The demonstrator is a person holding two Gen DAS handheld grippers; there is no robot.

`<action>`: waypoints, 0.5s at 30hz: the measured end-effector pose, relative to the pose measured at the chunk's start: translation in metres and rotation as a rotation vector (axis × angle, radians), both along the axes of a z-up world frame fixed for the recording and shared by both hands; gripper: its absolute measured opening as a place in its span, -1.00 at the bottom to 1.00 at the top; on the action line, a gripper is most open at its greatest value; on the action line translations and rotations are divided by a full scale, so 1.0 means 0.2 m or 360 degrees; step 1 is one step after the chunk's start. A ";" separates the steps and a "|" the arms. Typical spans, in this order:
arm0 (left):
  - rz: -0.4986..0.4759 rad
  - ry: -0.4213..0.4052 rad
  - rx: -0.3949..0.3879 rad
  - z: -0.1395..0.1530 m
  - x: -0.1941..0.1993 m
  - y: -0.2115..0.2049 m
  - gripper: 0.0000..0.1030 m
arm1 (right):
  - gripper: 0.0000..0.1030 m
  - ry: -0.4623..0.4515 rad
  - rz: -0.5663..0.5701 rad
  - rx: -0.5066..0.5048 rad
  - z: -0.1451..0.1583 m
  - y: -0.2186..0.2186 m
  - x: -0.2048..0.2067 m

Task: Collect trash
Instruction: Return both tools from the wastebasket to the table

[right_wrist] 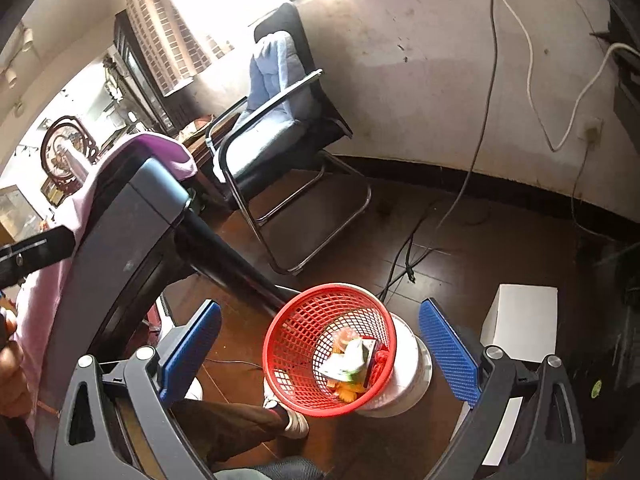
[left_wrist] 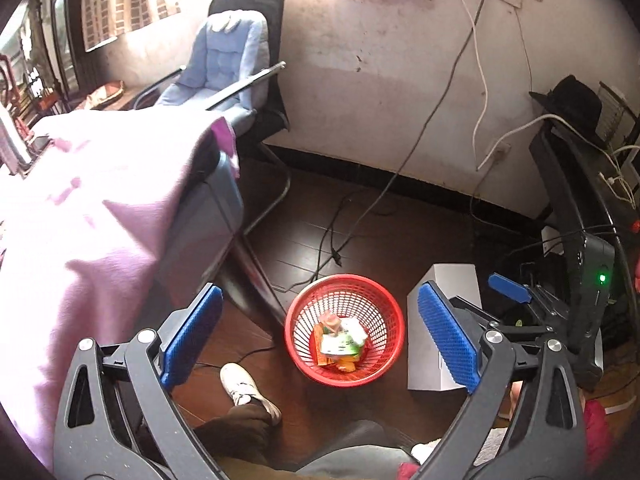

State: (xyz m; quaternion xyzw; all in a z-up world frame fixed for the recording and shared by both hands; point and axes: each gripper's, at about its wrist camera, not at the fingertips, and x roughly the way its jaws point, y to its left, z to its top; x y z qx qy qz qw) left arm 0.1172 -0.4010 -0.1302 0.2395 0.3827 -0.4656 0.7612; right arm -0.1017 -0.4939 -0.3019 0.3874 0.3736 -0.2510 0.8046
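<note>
From the left wrist camera, the left gripper point(left_wrist: 320, 344) points steeply down at the floor with its blue pads point(left_wrist: 448, 336) spread wide and nothing between them; a red basket point(left_wrist: 345, 376) stands on the dark floor below the gap. The trash point(left_wrist: 340, 344), a heap of wrappers in white, green and orange, lies in the bottom of the basket; any print on them is too small to read. A white box point(left_wrist: 444, 280) stands just beside the basket, partly hidden by the right-hand pad. A person's white shoe point(left_wrist: 244, 386) and trouser leg show at the lower edge, cut off by the gripper frame. A pink cloth point(left_wrist: 80, 220) drapes the table at left, washed out by window glare. From the right wrist camera, the right gripper point(right_wrist: 320, 348) likewise tilts downward, its pads well apart and empty, above the same basket point(right_wrist: 296, 344) with the wrappers point(right_wrist: 352, 364) inside. A white round object point(right_wrist: 412, 372) sits behind the basket, mostly hidden. A hand point(right_wrist: 12, 360) is cut off at the left edge.
</note>
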 end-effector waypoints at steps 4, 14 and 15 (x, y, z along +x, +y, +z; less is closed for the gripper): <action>0.0039 -0.0016 -0.0052 0.07 0.02 0.09 0.85 | 0.88 -0.0007 0.0027 -0.0035 0.06 0.04 0.01; 0.0120 -0.0062 -0.0165 0.21 0.05 0.27 0.87 | 0.88 -0.0042 0.0124 -0.0138 0.25 0.15 0.06; 0.0130 -0.0070 -0.0174 0.23 0.06 0.29 0.87 | 0.88 -0.0047 0.0133 -0.0145 0.27 0.16 0.06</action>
